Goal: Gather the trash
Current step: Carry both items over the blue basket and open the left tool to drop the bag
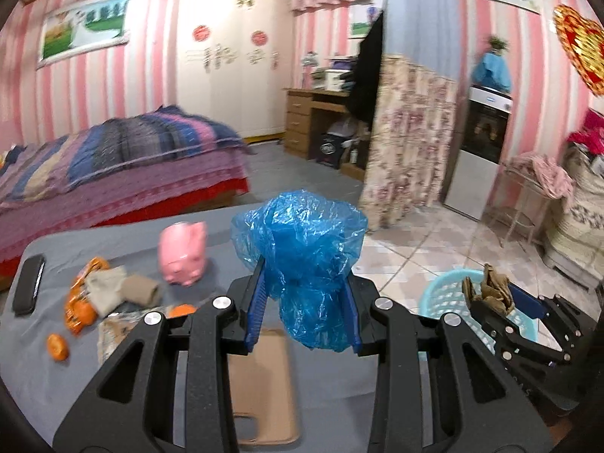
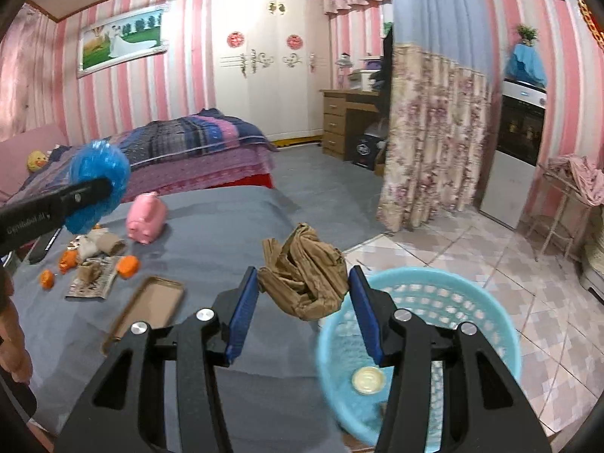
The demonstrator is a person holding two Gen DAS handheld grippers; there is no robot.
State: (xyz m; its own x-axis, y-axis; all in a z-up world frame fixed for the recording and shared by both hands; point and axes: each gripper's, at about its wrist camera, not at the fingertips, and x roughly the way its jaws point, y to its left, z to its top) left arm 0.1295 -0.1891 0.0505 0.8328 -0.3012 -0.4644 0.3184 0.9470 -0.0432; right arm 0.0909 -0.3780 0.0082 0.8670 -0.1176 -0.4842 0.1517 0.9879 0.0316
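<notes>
My left gripper [image 1: 305,294] is shut on a crumpled blue plastic bag [image 1: 302,241], held above the grey table [image 1: 158,234]. That bag [image 2: 100,185] and the left gripper's finger [image 2: 56,204] also show at the left of the right wrist view. My right gripper [image 2: 302,294] is shut on a crumpled brown paper wad [image 2: 305,279], close to the rim of a light blue basket [image 2: 490,302]; a round pale lid [image 2: 368,379] lies in the basket. In the left wrist view the right gripper [image 1: 502,298] holds the brown wad [image 1: 490,287] over the basket [image 1: 438,290].
On the table lie orange peels [image 2: 126,266], torn wrappers [image 2: 92,275], a cardboard tube [image 2: 109,245], a pink piggy bank [image 2: 145,219], a tan phone case [image 2: 151,302] and a dark phone [image 1: 28,288]. A bed [image 2: 196,143] stands behind; a floral curtain [image 2: 434,132] hangs at the right over tiled floor.
</notes>
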